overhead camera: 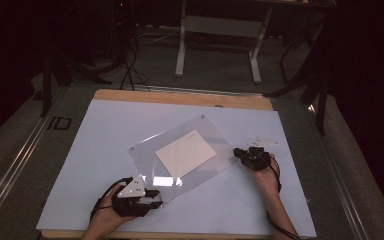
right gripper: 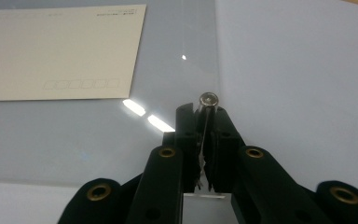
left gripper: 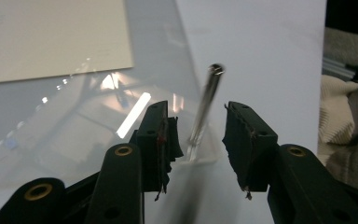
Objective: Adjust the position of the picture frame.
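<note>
A clear plastic panel [overhead camera: 145,159] lies askew on the white board [overhead camera: 105,130], with a cream card [overhead camera: 185,152] under or inside it. My left gripper [overhead camera: 155,196] is at the panel's near corner. Its jaws stand open on either side of a metal stud [left gripper: 209,93] at that corner [left gripper: 198,135], apart from it. My right gripper [overhead camera: 237,152] is at the panel's right corner. There it is shut [right gripper: 204,114] on the panel's edge, just below another metal stud [right gripper: 209,99]. The card [right gripper: 60,51] lies to the upper left, with the panel [right gripper: 177,46] around it.
A few small white pieces [overhead camera: 262,142] lie on the board just beyond my right gripper. The board rests on a wooden table [overhead camera: 180,97]. A white table frame [overhead camera: 180,45] stands on the floor farther back. Pale cloth [left gripper: 340,126] shows past the board's edge.
</note>
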Demonstrator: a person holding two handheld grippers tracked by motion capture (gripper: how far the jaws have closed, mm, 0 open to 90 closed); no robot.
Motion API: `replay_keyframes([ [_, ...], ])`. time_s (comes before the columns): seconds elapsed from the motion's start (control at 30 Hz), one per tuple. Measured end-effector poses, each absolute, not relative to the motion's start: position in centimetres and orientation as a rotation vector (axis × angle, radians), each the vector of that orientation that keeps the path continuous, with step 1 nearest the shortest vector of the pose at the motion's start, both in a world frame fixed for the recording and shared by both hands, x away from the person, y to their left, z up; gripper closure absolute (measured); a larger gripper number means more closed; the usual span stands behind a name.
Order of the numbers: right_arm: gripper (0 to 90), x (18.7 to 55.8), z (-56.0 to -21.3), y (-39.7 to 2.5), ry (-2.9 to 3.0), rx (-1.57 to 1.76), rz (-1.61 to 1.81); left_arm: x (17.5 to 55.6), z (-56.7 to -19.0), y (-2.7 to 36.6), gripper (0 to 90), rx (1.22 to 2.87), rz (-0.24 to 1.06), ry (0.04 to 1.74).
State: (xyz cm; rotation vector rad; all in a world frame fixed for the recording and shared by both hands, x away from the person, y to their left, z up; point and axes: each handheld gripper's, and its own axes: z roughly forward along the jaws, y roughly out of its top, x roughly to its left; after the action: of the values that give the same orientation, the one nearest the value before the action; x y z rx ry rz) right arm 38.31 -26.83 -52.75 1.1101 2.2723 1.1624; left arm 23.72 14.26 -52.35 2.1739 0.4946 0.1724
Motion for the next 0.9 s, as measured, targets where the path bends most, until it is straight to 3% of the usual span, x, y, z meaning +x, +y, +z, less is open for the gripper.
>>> replay_keyframes([
  [0.3, 84.7, 38.4, -52.7, -26.8, 2.272, 1.112, 1.157, 24.6, -53.1, 12.6, 81.9, 2.2, 0.169, 0.485],
  [0.5, 84.8, 38.4, -52.7, -26.7, 2.271, 1.111, 1.153, 24.3, -53.1, 12.4, 83.9, 2.203, 0.221, 0.471],
  [0.73, 85.4, 39.3, -52.6, -26.2, 2.239, 1.124, 1.135, 23.3, -52.0, 11.3, 82.5, 2.291, 0.475, 0.393],
  [0.9, 85.5, 40.4, -52.1, -24.8, 2.249, 1.113, 1.161, 23.5, -51.3, 12.7, 82.4, 2.233, 0.476, 0.458],
])
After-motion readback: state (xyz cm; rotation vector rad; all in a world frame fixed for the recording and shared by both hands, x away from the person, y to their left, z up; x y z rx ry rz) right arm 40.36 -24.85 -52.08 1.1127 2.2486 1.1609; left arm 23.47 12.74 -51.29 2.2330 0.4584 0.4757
